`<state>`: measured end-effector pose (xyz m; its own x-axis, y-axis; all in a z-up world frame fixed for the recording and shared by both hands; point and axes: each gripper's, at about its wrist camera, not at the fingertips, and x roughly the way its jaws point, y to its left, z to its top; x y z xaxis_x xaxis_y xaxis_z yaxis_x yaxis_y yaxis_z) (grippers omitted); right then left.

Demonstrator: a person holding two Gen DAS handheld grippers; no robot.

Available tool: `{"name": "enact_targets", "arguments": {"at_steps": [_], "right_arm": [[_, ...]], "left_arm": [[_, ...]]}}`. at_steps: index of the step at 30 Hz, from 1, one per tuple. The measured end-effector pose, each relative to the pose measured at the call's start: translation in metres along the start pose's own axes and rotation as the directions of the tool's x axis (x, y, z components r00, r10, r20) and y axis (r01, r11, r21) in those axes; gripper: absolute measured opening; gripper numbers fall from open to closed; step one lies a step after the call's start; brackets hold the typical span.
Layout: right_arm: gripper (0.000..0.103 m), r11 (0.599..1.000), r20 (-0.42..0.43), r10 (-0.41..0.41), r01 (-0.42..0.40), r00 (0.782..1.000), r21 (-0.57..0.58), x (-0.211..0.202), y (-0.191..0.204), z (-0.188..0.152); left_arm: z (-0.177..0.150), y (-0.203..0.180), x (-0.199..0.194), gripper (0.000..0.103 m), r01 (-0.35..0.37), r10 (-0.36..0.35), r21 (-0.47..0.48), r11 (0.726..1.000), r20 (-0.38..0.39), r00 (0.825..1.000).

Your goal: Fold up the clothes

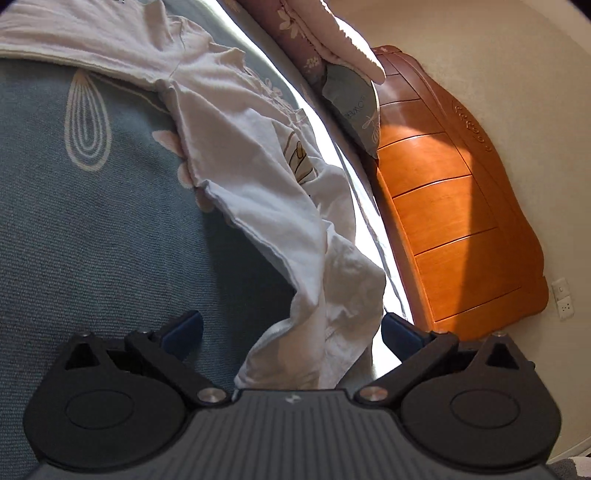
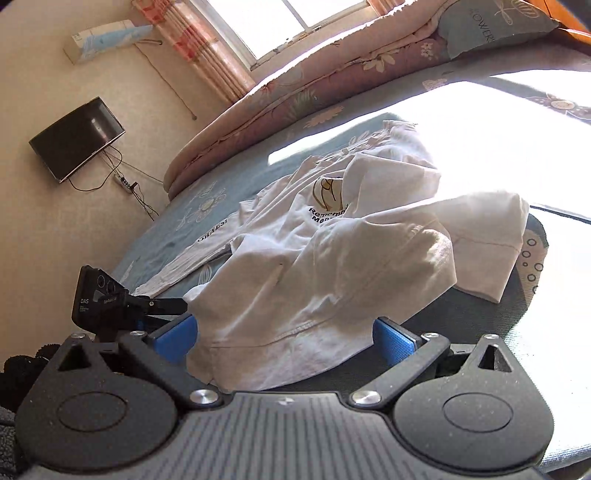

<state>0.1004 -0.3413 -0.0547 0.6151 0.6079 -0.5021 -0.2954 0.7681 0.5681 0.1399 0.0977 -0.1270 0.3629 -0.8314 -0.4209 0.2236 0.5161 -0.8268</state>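
Note:
A rumpled white T-shirt [image 1: 258, 177] with a printed picture lies on the blue bedspread [image 1: 92, 229]. In the left wrist view its bunched end runs down between the wide-apart fingers of my left gripper [image 1: 291, 332], which is open. The right wrist view shows the same shirt [image 2: 332, 258] heaped up, black lettering showing on its chest. Its near hem lies between the blue pads of my right gripper [image 2: 284, 338], also open. The left gripper [image 2: 110, 302] appears at the shirt's left edge there. Another white cloth [image 1: 55, 33] lies flat farther back.
An orange wooden headboard [image 1: 461, 206] stands at the bed's end with a grey-blue pillow [image 1: 351, 107] against it. A rolled floral quilt [image 2: 295, 85] lies along the bed's far side under the window. A black screen [image 2: 77, 138] hangs on the wall.

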Motion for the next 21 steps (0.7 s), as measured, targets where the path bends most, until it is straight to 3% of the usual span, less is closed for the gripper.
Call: {"name": "enact_targets", "arguments": {"at_steps": [2, 4, 7, 9, 11, 16, 19, 20, 21], "right_arm": [[0.103, 1.000, 0.004, -0.006, 0.006, 1.000, 0.017, 0.000, -0.004, 0.000], [0.103, 0.999, 0.004, -0.014, 0.013, 1.000, 0.036, 0.002, -0.009, -0.001], [0.103, 0.999, -0.002, -0.010, 0.010, 1.000, 0.046, 0.005, -0.010, -0.002], [0.103, 0.999, -0.006, -0.003, 0.003, 1.000, 0.037, 0.008, -0.008, -0.003], [0.103, 0.999, -0.017, -0.001, 0.002, 1.000, 0.033, 0.011, -0.007, -0.003], [0.103, 0.999, -0.038, -0.011, 0.012, 0.999, 0.034, 0.021, -0.007, -0.003], [0.103, 1.000, -0.034, -0.016, 0.017, 0.999, 0.023, 0.020, -0.004, -0.003], [0.103, 1.000, -0.033, -0.017, 0.018, 0.999, 0.017, 0.019, -0.003, -0.004], [0.103, 1.000, -0.033, -0.020, 0.021, 0.999, 0.014, 0.017, -0.004, -0.004]], "left_arm": [[-0.003, 0.003, -0.002, 0.102, 0.033, -0.033, 0.002, 0.999, 0.008, 0.999], [-0.007, -0.007, 0.001, 0.102, -0.005, 0.006, 0.013, 1.000, -0.044, 0.999], [-0.024, -0.020, 0.011, 0.102, 0.040, -0.031, 0.064, 0.997, -0.133, 0.991], [-0.033, -0.029, 0.014, 0.102, 0.025, -0.003, 0.163, 0.986, -0.134, 0.991], [-0.029, -0.029, 0.015, 0.102, 0.030, -0.010, 0.164, 0.986, -0.119, 0.993], [-0.013, -0.016, 0.017, 0.085, 0.020, -0.017, 0.067, 0.998, -0.046, 0.999], [-0.019, -0.013, 0.014, 0.081, 0.063, -0.061, 0.036, 0.997, -0.072, 0.996], [-0.024, -0.014, 0.014, 0.074, 0.071, -0.066, 0.045, 0.996, -0.091, 0.994], [-0.028, -0.013, 0.014, 0.060, 0.052, -0.046, 0.058, 0.997, -0.091, 0.995]]}}
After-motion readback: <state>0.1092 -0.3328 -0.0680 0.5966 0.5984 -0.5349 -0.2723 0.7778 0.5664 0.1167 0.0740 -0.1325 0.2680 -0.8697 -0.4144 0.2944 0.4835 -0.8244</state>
